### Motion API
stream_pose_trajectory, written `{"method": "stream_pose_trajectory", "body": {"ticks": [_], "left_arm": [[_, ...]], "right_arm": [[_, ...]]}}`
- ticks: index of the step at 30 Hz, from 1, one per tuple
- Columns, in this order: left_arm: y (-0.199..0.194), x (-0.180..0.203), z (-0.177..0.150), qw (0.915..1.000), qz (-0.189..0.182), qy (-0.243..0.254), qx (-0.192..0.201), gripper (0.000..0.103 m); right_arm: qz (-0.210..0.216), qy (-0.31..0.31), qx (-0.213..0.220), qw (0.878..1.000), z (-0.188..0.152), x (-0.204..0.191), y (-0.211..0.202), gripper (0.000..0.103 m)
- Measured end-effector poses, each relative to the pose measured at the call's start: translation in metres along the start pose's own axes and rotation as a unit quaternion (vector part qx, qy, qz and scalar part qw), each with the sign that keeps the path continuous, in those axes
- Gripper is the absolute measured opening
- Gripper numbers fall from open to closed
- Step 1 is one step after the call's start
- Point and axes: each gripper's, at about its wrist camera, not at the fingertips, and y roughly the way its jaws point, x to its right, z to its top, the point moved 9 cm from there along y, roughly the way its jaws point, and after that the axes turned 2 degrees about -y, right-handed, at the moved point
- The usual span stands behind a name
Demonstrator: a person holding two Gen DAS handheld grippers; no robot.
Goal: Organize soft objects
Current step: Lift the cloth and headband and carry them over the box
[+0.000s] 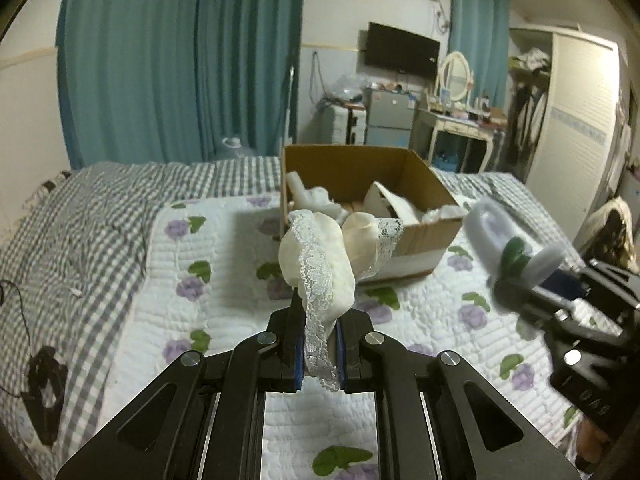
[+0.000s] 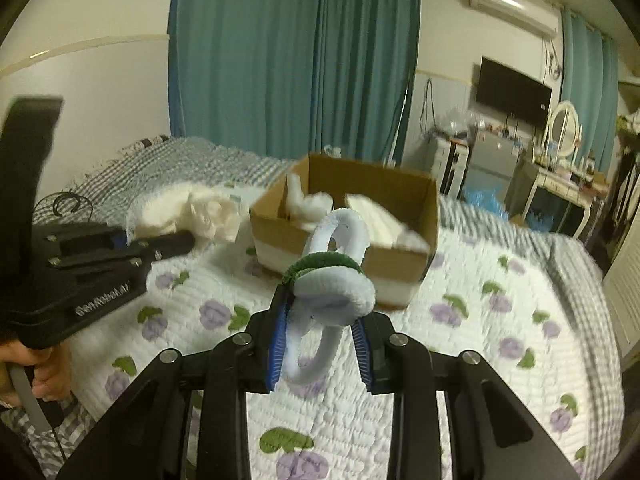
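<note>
Covering most of both views is the bed (image 1: 120,240), spread with a white quilt (image 1: 224,280) printed with purple flowers. On that quilt sits an open cardboard box (image 1: 420,236) with white soft things piled inside. Above the quilt, short of the box, the left gripper (image 1: 318,344) is clenched tight on a cream cloth (image 1: 316,264) edged with lace, which bunches up above its jaws. To its right, the right gripper (image 2: 320,344) grasps a bundle of fluffy white hair ties (image 2: 336,296) with a green one (image 2: 320,266) among them.
</note>
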Motion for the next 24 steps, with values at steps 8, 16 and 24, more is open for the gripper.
{"method": "stream_pose_trajectory", "body": {"ticks": [8, 16, 24], "left_arm": [[-0.010, -0.001, 0.023, 0.9994, 0.001, -0.001, 0.034, 0.011], [-0.016, 0.005, 0.055, 0.9967, -0.010, 0.010, 0.079, 0.011], [0.003, 0.014, 0.080, 0.9961, -0.028, 0.010, 0.083, 0.011]], "right_arm": [[-0.012, -0.010, 0.053, 0.998, 0.040, 0.009, -0.020, 0.030], [-0.023, -0.019, 0.087, 0.996, 0.068, 0.018, -0.025, 0.030], [-0.039, -0.025, 0.097, 0.994, 0.091, 0.038, -0.004, 0.030]]}}
